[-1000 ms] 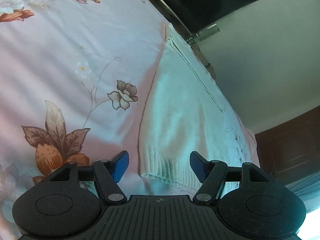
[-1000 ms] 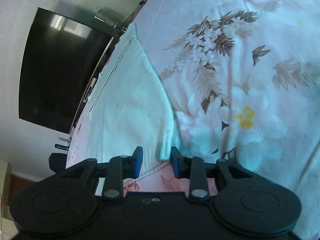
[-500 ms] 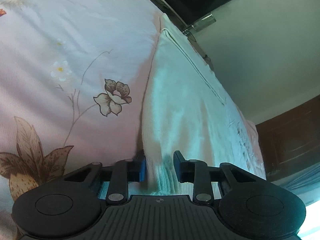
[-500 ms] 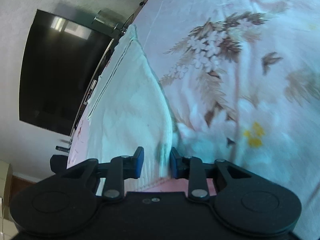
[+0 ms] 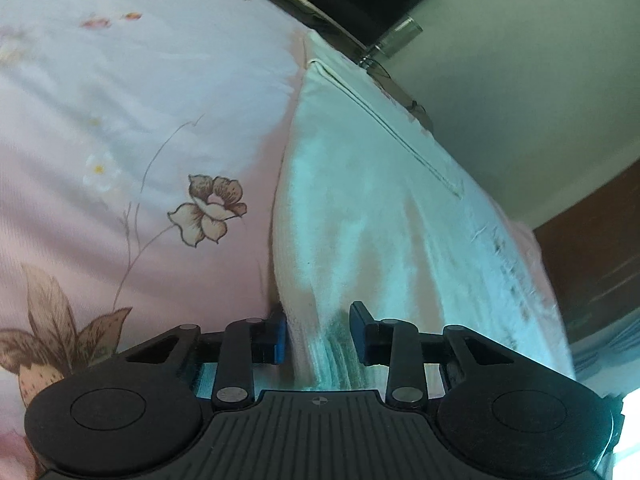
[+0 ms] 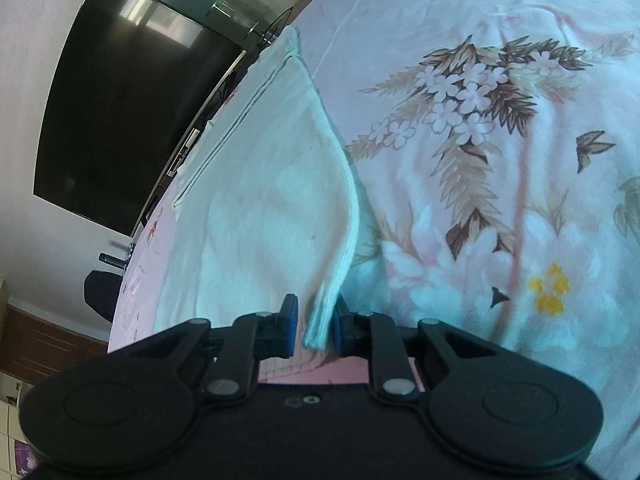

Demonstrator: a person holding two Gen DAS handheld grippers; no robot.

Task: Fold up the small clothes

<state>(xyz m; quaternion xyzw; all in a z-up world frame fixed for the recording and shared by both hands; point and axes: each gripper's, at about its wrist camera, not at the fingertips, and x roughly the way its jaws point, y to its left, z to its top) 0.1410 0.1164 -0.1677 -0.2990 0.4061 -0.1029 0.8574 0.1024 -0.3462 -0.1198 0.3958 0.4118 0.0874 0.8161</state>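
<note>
We read no writing anywhere. Our left gripper (image 5: 318, 334) pinches the ribbed hem of the white sweater (image 5: 360, 200), which lies on the floral bedsheet (image 5: 120, 120). Our right gripper (image 6: 314, 326) seems clamped on the sweater's other corner, lifted. The black television (image 6: 128, 112) is cut off in the left view.

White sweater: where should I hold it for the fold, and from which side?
Grip the ribbed hem's two near corners, coming in from the near edge along the sheet. On the sweater, the hem is its thick, straight edge. The left hand-held gripper and the right each already straddle a corner there.
</note>
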